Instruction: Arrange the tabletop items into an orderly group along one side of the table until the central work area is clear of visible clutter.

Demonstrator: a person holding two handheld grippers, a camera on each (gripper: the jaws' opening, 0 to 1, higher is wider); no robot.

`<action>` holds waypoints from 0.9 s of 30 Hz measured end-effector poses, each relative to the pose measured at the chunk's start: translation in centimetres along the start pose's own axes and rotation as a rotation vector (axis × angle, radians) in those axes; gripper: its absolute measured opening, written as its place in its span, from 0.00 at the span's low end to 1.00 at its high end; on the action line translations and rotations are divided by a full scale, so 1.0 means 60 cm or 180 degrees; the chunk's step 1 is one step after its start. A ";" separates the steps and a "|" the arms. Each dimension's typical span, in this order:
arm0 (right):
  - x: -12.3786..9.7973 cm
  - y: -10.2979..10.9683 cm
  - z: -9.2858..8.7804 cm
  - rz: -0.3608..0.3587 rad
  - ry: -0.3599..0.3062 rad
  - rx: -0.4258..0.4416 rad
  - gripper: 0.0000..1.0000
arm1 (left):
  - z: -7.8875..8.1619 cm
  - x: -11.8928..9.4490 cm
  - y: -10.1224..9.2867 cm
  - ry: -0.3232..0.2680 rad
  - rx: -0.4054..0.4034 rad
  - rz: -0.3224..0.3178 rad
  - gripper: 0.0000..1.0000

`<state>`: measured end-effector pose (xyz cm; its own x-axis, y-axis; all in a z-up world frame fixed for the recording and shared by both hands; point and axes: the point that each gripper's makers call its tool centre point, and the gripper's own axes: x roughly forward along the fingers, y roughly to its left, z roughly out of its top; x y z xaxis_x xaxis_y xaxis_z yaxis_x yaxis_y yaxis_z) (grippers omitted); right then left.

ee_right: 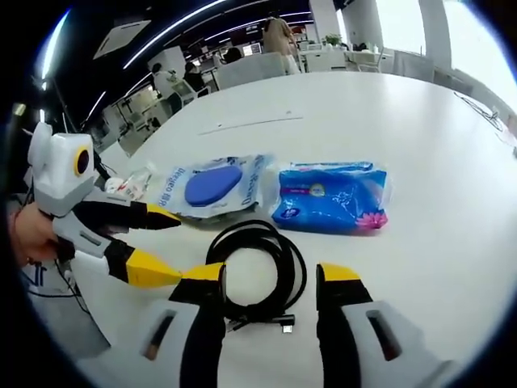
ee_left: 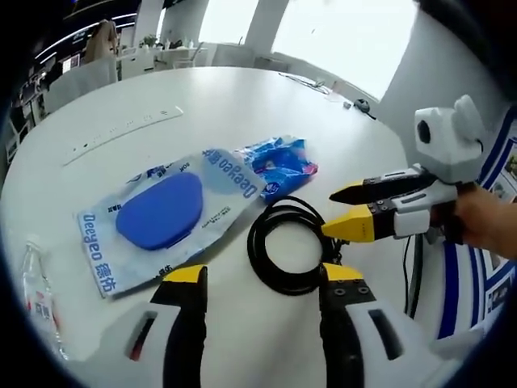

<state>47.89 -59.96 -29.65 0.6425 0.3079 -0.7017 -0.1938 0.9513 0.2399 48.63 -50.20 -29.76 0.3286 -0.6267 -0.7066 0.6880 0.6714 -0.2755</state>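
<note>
Item count on the white table (ee_right: 420, 113):
- Coiled black cable (ee_right: 257, 271): one.
- Clear bag holding a blue oval item (ee_left: 157, 214): one.
- Blue wipes pack (ee_right: 331, 196): one.
- Clear plastic bottle (ee_left: 39, 297), near left edge: one.

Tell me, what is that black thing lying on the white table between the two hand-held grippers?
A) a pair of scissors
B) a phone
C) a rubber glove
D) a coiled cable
D: the black coiled cable lies in a loop on the white table, a plug at its loose end, just in front of the blue packet.
</note>
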 end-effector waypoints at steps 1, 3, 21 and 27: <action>-0.001 0.001 0.001 0.0004 0.0000 0.0000 0.44 | 0.000 -0.002 0.000 -0.0002 -0.0003 -0.0001 0.58; -0.006 0.002 0.004 0.0016 -0.0027 0.0005 0.45 | 0.001 -0.006 -0.001 -0.0013 -0.0003 -0.0009 0.61; -0.034 0.043 0.045 0.0210 -0.0233 -0.0007 0.54 | 0.010 -0.070 0.004 -0.0186 -0.0037 0.0008 0.74; -0.038 0.063 0.055 0.0281 -0.0279 -0.0057 0.55 | 0.006 -0.095 0.010 -0.0236 -0.0055 0.0046 0.75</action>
<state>48.13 -57.12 -24.89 0.6846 0.3884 -0.6168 -0.2652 0.9209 0.2855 47.42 -46.39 -25.65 0.3858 -0.6440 -0.6606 0.6717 0.6870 -0.2773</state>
